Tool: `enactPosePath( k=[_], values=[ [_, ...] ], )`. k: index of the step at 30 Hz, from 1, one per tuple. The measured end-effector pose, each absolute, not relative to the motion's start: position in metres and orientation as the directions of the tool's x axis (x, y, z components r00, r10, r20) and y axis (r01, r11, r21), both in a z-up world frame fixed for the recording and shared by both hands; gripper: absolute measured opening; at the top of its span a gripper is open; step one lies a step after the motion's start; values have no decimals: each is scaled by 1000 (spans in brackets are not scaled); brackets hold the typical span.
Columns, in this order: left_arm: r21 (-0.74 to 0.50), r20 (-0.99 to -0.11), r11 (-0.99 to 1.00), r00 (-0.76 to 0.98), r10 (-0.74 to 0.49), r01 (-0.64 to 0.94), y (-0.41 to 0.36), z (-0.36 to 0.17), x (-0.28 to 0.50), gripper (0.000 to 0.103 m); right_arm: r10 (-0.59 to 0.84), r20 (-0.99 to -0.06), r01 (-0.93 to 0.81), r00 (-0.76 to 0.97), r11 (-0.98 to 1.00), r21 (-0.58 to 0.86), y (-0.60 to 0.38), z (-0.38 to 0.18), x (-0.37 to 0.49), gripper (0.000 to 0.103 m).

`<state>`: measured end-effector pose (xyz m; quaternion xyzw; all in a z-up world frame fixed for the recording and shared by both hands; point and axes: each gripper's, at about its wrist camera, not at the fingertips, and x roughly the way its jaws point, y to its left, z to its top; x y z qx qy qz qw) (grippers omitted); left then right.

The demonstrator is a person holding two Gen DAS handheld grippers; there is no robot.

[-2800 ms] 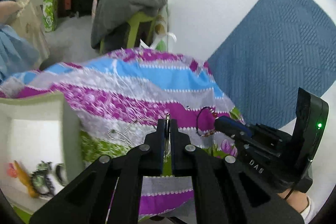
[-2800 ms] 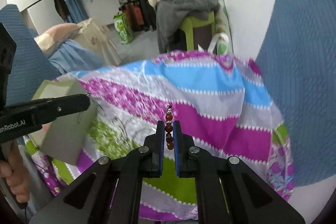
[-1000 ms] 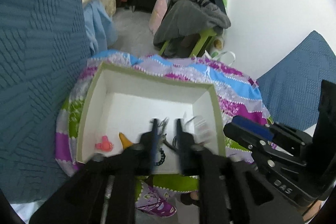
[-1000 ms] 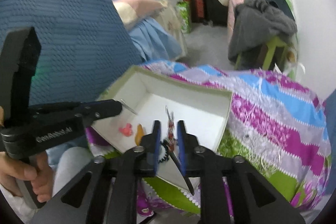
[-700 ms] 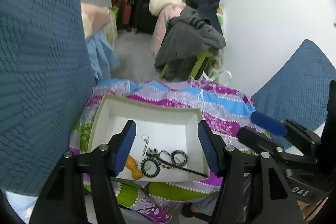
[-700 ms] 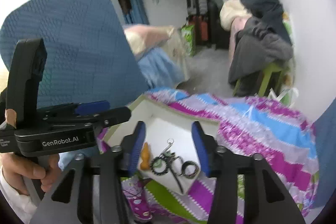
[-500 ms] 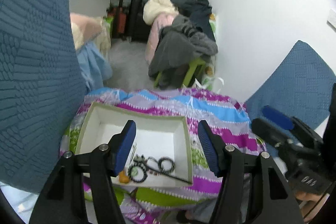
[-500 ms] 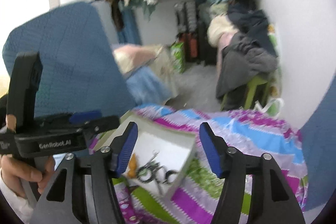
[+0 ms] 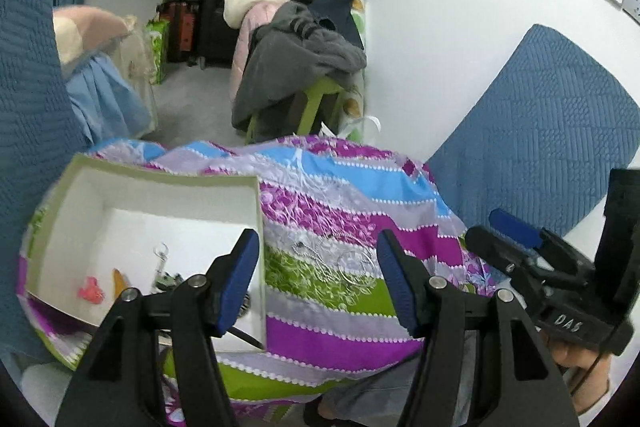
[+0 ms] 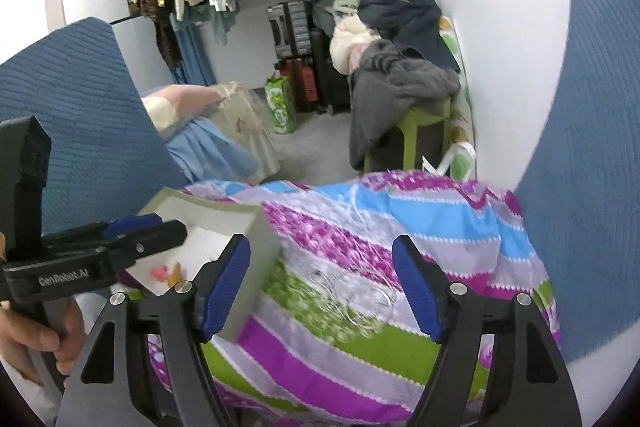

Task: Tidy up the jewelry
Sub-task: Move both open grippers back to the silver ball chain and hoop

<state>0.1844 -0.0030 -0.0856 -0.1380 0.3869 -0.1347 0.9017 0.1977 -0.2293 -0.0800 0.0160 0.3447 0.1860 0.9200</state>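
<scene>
A white box with an olive rim (image 9: 160, 179) sits at the left on the striped cloth (image 9: 340, 343). Inside lie a pink piece (image 9: 90, 294), an orange piece (image 9: 119, 279), a silver hook (image 9: 162, 255) and dark beaded pieces, partly hidden by my finger. Silver rings (image 9: 356, 267) and a thin chain (image 9: 316, 251) rest on the cloth right of the box. My left gripper (image 9: 318, 283) stands open and empty above them. My right gripper (image 10: 322, 285) is open and empty too, over the blurred rings (image 10: 360, 299), with the box (image 10: 224, 211) to its left.
Blue quilted cushions (image 9: 540, 131) flank the cloth on both sides. Beyond it stands a green stool piled with grey clothes (image 9: 296, 67), with suitcases (image 10: 292, 27) and hanging garments farther back. A hand (image 10: 24, 339) holds the left gripper's handle. A white wall runs along the right.
Both grippers carried jewellery from the cloth to the box, opened and let it fall inside. They have since drawn back and to the right, so the box now sits at the left.
</scene>
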Motion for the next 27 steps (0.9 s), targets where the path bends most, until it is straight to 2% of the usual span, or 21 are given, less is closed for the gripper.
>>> enactPosePath(
  k=[3, 8, 12, 16, 27],
  values=[
    [-374, -670, 918, 646, -367, 134, -7, -98, 184, 61, 348, -642, -337, 683, 930, 146, -233, -95, 195, 72],
    [-365, -705, 920, 603, -374, 144, -16, -113, 183, 44, 362, -695, -383, 621, 914, 134, -230, -147, 201, 72],
    [-377, -717, 915, 581, -386, 144, -21, -120, 183, 42, 334, -740, -402, 584, 911, 94, -223, -192, 215, 72],
    [-380, -736, 913, 549, -395, 148, -32, -129, 186, 36, 293, -791, -366, 537, 926, 94, -229, -227, 241, 72],
    [-380, -766, 918, 516, -383, 117, -47, -146, 190, 32, 286, -817, -407, 500, 911, 69, -225, -263, 271, 71]
  ],
)
